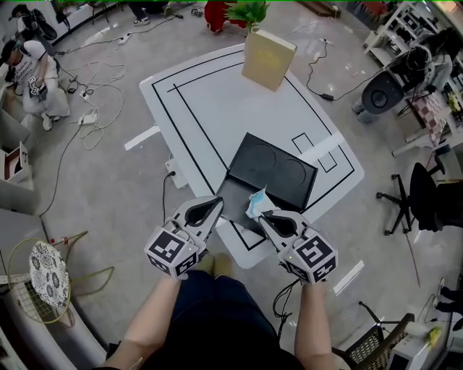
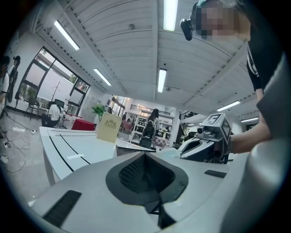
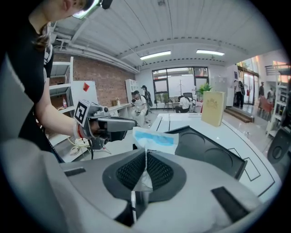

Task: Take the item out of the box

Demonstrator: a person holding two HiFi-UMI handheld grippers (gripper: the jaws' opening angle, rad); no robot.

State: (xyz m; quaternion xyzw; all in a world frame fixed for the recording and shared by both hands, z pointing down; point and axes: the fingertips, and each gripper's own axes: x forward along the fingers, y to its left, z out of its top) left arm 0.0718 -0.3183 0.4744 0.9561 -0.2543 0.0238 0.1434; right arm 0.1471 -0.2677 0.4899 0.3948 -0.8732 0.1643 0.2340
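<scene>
A flat black box (image 1: 273,175) lies open on the white table (image 1: 195,94), near its front corner. My right gripper (image 1: 265,217) is shut on a blue and white packet (image 1: 256,201), which it holds just above the box's near edge. In the right gripper view the packet (image 3: 154,139) sticks up from between the shut jaws of the right gripper (image 3: 145,157), with the black box (image 3: 207,146) behind it. My left gripper (image 1: 216,205) hovers at the box's left front side, shut, with nothing in it. The left gripper view shows the left gripper (image 2: 145,158) with its jaws together.
An upright beige box (image 1: 268,58) stands at the table's far edge, with a green plant (image 1: 249,10) behind it. Black lines and white tape mark the tabletop. Cables (image 1: 94,94) trail over the floor at left. An office chair (image 1: 423,195) stands at right.
</scene>
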